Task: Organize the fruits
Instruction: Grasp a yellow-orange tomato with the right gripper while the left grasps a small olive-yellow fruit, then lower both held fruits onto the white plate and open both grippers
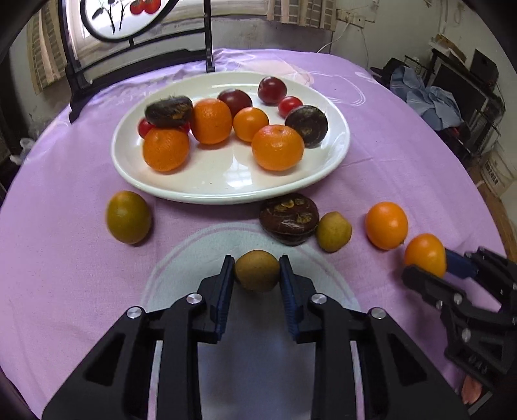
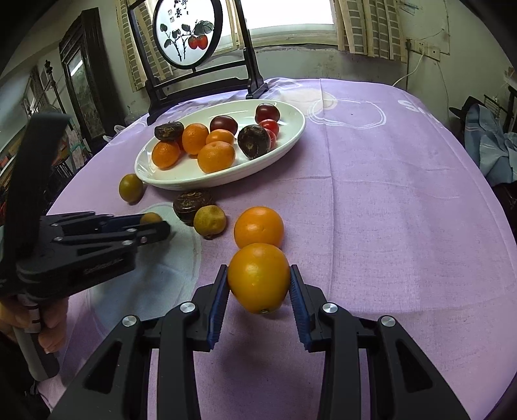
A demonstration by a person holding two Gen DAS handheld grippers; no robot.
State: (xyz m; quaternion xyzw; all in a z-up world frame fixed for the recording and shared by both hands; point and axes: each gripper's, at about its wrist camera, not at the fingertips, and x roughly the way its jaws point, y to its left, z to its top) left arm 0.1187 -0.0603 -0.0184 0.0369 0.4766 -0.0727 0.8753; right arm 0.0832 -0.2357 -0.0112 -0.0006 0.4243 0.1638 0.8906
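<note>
My left gripper is shut on a small brownish-yellow fruit, held just above the purple cloth; it also shows in the right wrist view. My right gripper is shut on an orange, seen too in the left wrist view. A white oval plate holds several oranges, dark plums, cherry tomatoes and two dark brown fruits. Loose on the cloth lie a greenish orange, a dark brown fruit, a small yellow-brown fruit and another orange.
A black wooden stand with a round painted panel stands behind the plate at the table's far edge. The purple tablecloth covers a round table. Furniture and clothes sit beyond the right edge.
</note>
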